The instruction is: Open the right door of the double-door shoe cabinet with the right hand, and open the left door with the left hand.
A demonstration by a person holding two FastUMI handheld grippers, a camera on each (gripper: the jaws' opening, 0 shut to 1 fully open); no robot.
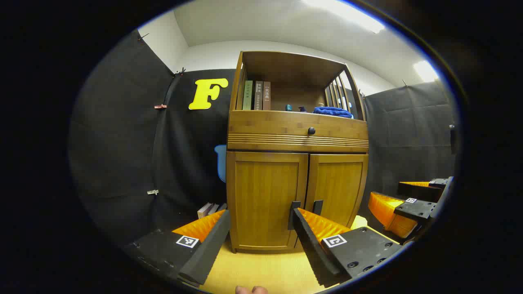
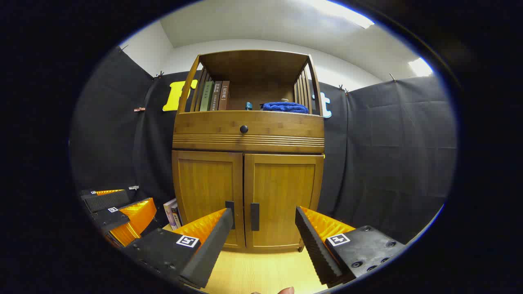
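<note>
Both doors (image 2: 245, 196) closed; left gripper (image 1: 261, 228) and right gripper (image 2: 261, 228) wide; book spines (image 2: 215, 95) seemingly unreadable.

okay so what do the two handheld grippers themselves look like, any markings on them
Both the left gripper and the right gripper have two wedge-shaped jaws with ribbed inner faces, mounted on flat black plates with screw holes. Each plate carries a small square black-and-white tag. No cables or sleeves are visible.
</note>
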